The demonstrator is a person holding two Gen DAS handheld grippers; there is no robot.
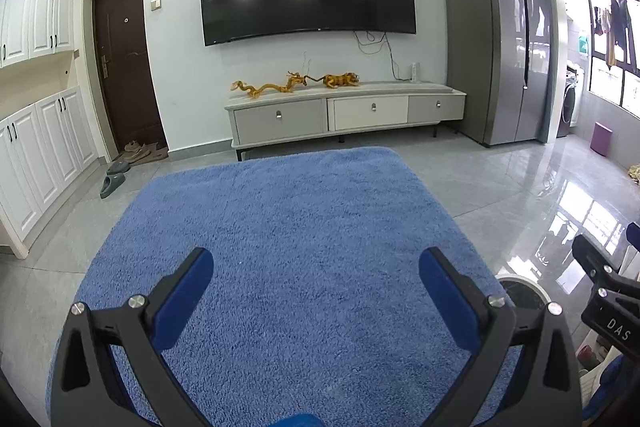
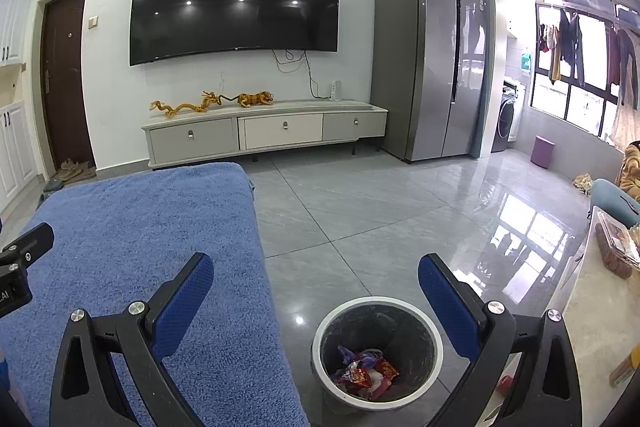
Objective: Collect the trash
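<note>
Right claw (image 2: 316, 281) spread, bin (image 2: 320, 343) w/ wrappers (image 2: 366, 373)

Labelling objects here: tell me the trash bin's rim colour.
White rim, dark inside; clearest in the right wrist view.

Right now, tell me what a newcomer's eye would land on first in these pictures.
First the big dark TV on the white wall, above a low cabinet bearing golden dragon and tiger figures. Next the blue fluffy cloth spread beneath the open left gripper. Then the trash bin on the grey tiles below the open right gripper, with colourful wrappers inside.
</note>
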